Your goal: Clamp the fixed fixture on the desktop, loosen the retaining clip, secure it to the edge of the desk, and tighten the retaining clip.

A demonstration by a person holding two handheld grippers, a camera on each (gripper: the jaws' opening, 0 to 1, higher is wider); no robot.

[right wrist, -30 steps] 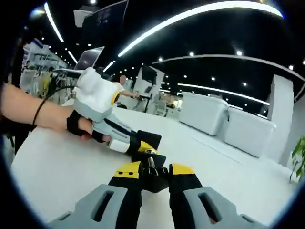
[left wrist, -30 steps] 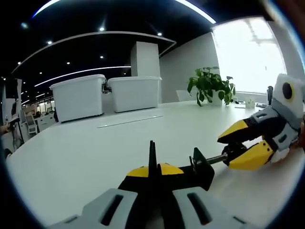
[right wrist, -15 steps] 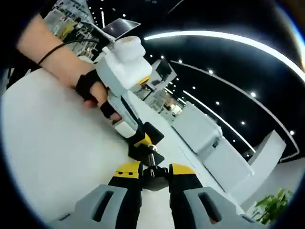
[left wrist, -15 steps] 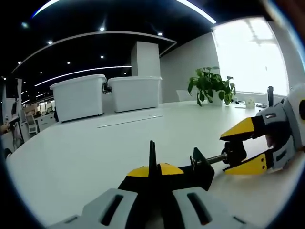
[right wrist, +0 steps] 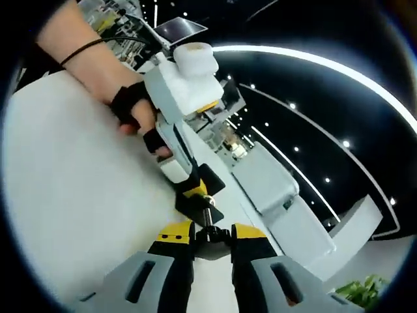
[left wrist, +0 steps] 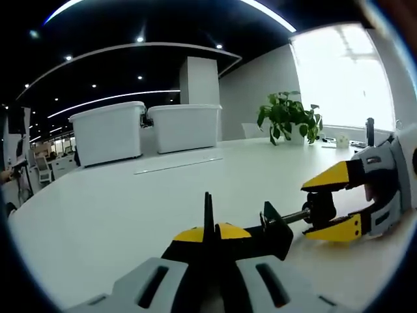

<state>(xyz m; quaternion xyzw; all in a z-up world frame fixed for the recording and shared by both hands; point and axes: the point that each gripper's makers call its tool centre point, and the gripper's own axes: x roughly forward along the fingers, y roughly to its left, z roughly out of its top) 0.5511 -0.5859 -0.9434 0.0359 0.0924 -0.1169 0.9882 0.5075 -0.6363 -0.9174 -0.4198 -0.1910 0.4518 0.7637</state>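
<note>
We hold the black metal clamp fixture (left wrist: 260, 238) low on the white desk (left wrist: 117, 208), well in from any edge that we can see. Our left claw (left wrist: 207, 236) is pressed tight on the fixture's black body, yellow tips almost meeting around a thin upright plate. From that body a bright threaded screw runs out to a black round knob (left wrist: 319, 207), the retaining clip's handle as we judge it.

Our right claw (right wrist: 208, 233) sits around this knob, yellow tips on either side of it; from the left gripper view its tips stand fairly wide, above and below the knob, and we cannot tell if they truly bite.

We judge the fixture rigid and fairly heavy for its size, with nothing to crush. The body gives flat faces for a firm hold; the knob is small and smooth, so a turning grip may slip unless the tips close squarely across it.

Much is hidden. Our own claws cover the fixture's mouth and lower half. The screw thread is too small to read, and how far it is wound in is unclear. The desk's near edge lies out of sight below us.
</note>
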